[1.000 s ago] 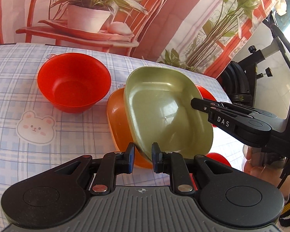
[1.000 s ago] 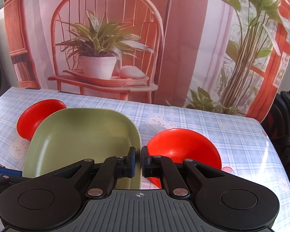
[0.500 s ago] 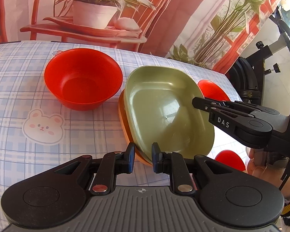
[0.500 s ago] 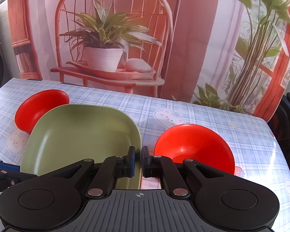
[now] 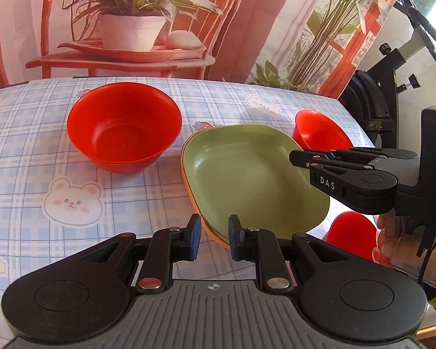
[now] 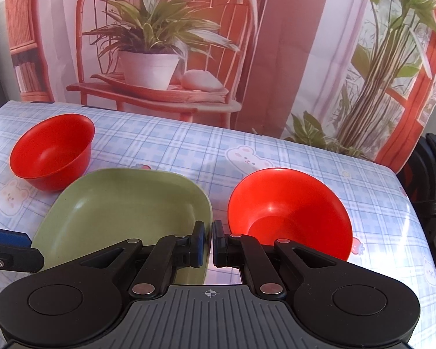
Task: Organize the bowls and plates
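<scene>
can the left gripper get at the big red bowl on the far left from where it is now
Probably yes. The left gripper is slightly open at the plates' near edge, and the tablecloth between it and the red bowl is bare, the green plate off to the side.

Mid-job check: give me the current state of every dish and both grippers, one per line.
green plate: nested on the orange plate, right gripper at its rim
orange plate: underneath, edge showing
left red bowl: upright, alone
right red bowl: upright, alone
near red bowl: mostly hidden
left gripper: open
right gripper: nearly shut on plate rim
</scene>
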The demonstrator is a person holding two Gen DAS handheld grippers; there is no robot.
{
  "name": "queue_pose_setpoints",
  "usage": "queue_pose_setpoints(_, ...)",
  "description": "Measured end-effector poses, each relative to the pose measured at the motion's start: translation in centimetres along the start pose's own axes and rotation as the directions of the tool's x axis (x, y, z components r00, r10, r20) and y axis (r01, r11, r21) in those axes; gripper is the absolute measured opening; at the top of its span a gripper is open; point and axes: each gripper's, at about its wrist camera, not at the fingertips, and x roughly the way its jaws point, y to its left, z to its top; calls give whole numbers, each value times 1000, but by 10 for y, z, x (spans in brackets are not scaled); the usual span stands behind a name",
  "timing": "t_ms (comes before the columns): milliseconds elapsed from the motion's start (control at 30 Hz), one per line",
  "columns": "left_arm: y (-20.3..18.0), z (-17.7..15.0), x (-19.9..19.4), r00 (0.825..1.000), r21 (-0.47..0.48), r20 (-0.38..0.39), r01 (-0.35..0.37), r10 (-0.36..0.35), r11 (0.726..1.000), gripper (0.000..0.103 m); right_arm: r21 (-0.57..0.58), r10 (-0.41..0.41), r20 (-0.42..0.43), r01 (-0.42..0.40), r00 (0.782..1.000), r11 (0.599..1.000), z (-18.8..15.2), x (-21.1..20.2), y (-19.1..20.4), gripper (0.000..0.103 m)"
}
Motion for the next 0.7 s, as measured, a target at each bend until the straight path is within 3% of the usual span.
queue_pose_setpoints(167, 8, -2, 0, 1000, -39, 8, 29, -28, 999, 20, -10, -8, -11, 8, 1000, 1000, -3, 0, 4, 5)
queue_pose_setpoints(333, 6, -4, -3, 1000, -14, 19, 18, -18, 1000, 21, -10, -9, -16, 8, 1000, 1000, -2, 2, 4, 5)
queue_pose_setpoints(500, 0, -6, 0, 1000, 33, 28, -12, 11, 999, 30, -47, -24, -44, 22, 999, 999, 3, 8, 9, 7)
queue_pose_setpoints(700, 5, -4, -3, 1000, 10, 28, -14, 13, 1000, 30, 22, 4, -58, -2, 998, 1000, 4, 8, 3, 10)
